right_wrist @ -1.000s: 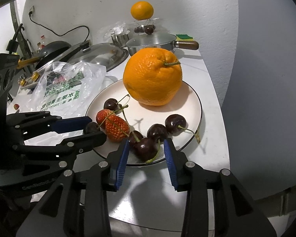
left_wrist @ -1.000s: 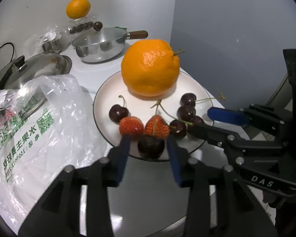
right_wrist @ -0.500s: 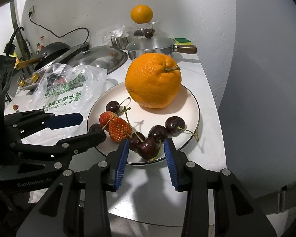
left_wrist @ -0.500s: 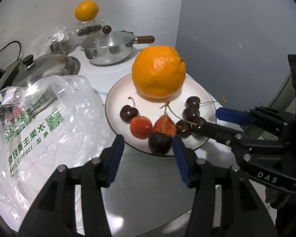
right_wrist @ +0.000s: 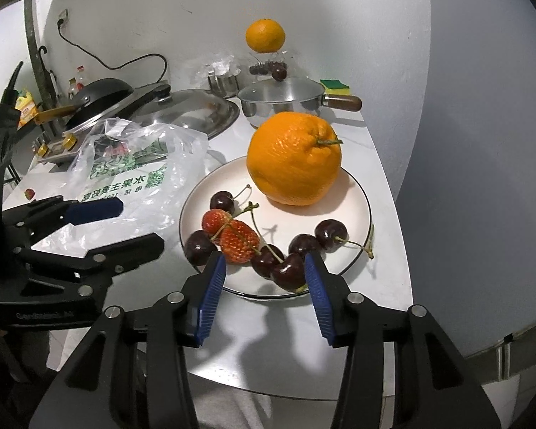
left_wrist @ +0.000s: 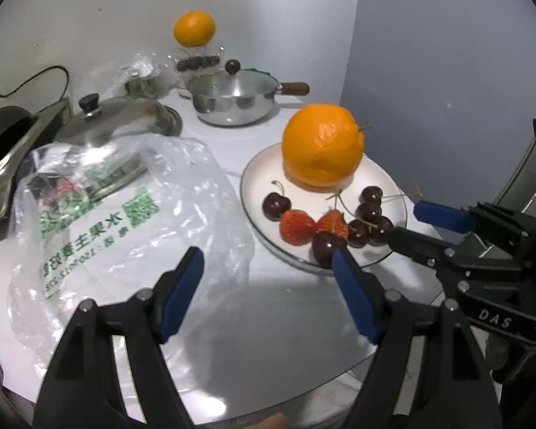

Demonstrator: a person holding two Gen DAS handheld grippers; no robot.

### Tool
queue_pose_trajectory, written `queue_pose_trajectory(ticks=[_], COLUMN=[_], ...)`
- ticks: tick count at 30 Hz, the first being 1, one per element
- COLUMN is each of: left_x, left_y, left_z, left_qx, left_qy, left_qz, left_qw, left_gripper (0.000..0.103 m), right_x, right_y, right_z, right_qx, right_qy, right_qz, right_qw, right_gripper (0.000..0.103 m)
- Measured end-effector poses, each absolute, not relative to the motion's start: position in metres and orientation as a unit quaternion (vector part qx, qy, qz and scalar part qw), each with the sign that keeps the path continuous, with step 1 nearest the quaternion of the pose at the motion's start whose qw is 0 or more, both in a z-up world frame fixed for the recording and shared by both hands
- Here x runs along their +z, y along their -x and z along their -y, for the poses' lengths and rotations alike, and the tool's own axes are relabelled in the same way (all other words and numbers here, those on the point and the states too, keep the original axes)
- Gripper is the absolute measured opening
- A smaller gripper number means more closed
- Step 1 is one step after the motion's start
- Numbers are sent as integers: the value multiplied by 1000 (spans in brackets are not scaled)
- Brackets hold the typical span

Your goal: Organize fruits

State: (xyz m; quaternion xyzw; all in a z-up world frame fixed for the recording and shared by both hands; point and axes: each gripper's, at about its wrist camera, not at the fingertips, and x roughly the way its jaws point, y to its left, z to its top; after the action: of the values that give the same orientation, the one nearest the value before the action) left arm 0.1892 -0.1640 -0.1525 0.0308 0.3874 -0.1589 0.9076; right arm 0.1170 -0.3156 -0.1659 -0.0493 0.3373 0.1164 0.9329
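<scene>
1. Left wrist view: the left gripper has backed off the plate, jaws opening, nothing between them
2. Right gripper jaws opening too, empty
3. Cherries, strawberries and orange now lie released on the plate

Fruit gathered on a white plate

A big orange sits at the back; two strawberries and dark cherries lie along the front rim.

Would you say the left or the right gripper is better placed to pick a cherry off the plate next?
Probably the right gripper: its opening jaws flank the front cherries on the plate. The left gripper has nothing between its opening jaws and sits nearer the plastic bag.
</scene>
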Motion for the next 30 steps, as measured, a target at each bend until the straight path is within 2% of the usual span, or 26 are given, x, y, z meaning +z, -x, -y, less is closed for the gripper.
queue_pose_trajectory(ticks=[6,8,17,25,27,28,30], left_x=[-143,-141,-133,-140,-140,-139,-136], left_y=[-174,-170,-145,-119,-112,-109,-100], left_z=[146,140,110,80,71,68,59], left_qx=[-146,-145,-131,-114,-109,-108,-104], left_qy=[-24,-19,-1,3,8,11,16], left_qz=[-371,-367,-351,-345,-341,-339,-328], left_qw=[917,919,927,932,934,935,939], left_gripper=[77,81,87,87,87,87,87], right_x=[-161,-159,-153,-161,-165,-165,-164], right_y=[-109,-106,-88,-66,-60,-57,-50], right_z=[303,299,273,246,238,235,228], right_qx=[112,112,121,128,126,124,126], right_qy=[50,51,66,62,61,61,61], right_qz=[-331,-329,-316,-311,-309,-307,-299], right_qw=[936,936,939,940,941,942,944], right_gripper=[49,49,49,50,52,57,58])
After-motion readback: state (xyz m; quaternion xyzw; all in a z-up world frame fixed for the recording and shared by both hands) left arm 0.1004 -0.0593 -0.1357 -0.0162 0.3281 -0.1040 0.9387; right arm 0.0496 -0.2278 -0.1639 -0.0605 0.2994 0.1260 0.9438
